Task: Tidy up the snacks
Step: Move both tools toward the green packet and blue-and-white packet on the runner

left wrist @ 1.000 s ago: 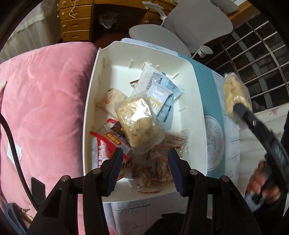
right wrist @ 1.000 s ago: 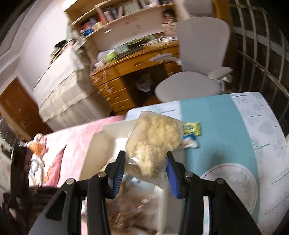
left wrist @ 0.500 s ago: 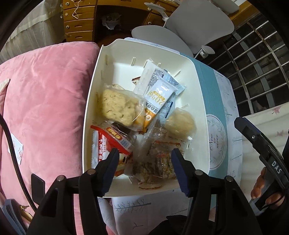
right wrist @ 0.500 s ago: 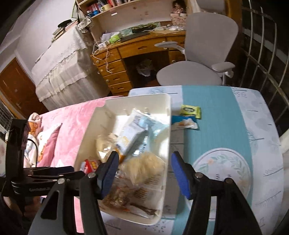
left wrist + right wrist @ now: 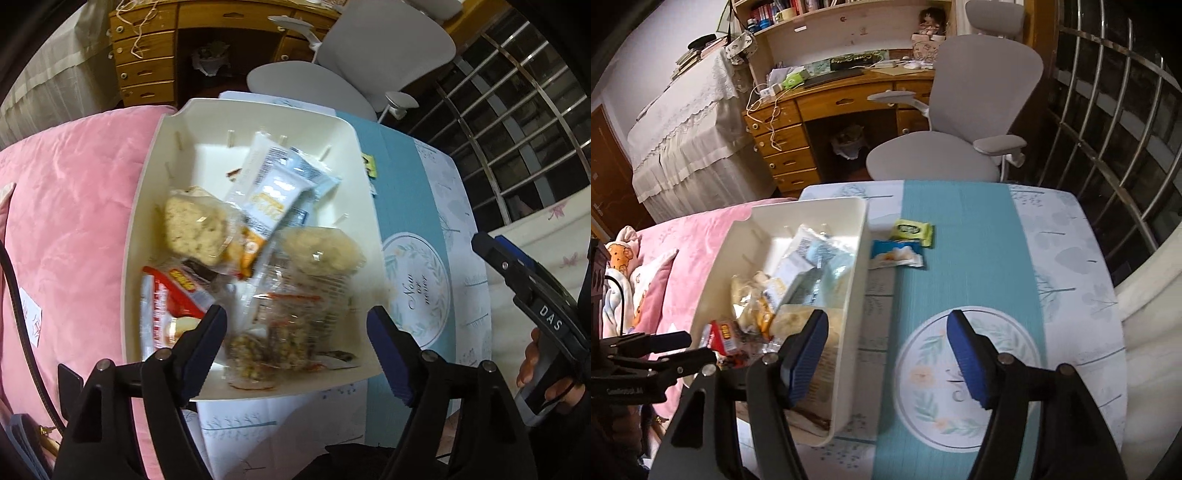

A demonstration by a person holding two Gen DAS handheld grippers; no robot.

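Over white bin (image 5: 147,206) (snacks inside) — left gripper (image 5: 295,332) agape | right gripper (image 5: 886,347) agape — nothing held

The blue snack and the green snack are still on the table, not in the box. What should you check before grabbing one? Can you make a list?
1. Right tongs open and empty: ok.
2. Left tongs open and empty, hovering over the white box: ok.
3. Blue snack and green snack in plain sight on the tablecloth, nothing on top: ok.
4. The two packets apart, so only one gets pinched: not ok, they lie nearly touching.
5. Room left in the box: ok, its far end is still bare.
6. Right tongs lined up with a packet: not ok, both lie farther ahead.
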